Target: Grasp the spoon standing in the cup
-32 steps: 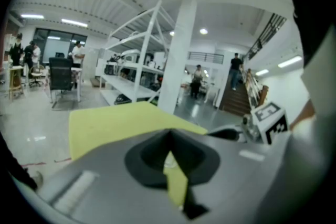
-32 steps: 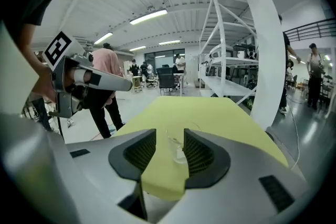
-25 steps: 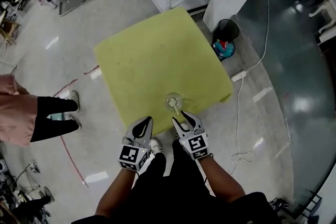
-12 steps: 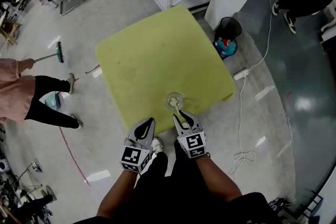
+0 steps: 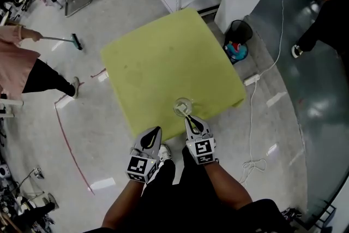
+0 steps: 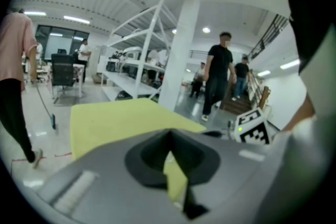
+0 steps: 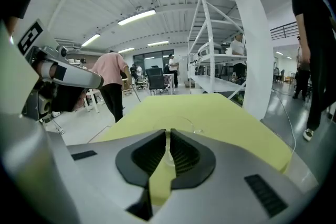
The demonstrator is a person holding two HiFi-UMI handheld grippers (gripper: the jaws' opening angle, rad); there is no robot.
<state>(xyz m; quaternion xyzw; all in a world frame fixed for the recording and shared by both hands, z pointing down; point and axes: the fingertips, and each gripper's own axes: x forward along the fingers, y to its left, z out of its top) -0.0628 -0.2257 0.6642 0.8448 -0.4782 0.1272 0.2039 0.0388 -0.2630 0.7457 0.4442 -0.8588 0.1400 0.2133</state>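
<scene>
Spoon note: slim white spoon (image 5: 182, 111) in the clear glass cup (image 5: 181, 103), 6 o'clock edge of the yellow-green desk (image 5: 163, 57), looks light, stiff and slick. Your right gripper (image 5: 189, 119) has just closed on its handle; left gripper (image 5: 155, 131) is pinched together, empty.

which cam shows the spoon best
Head view: the white spoon shows leaning out of the clear cup toward the right gripper. Right gripper view gives only a pale sliver between its jaws, which have just been closing on it. Left gripper view shows none of it.
</scene>
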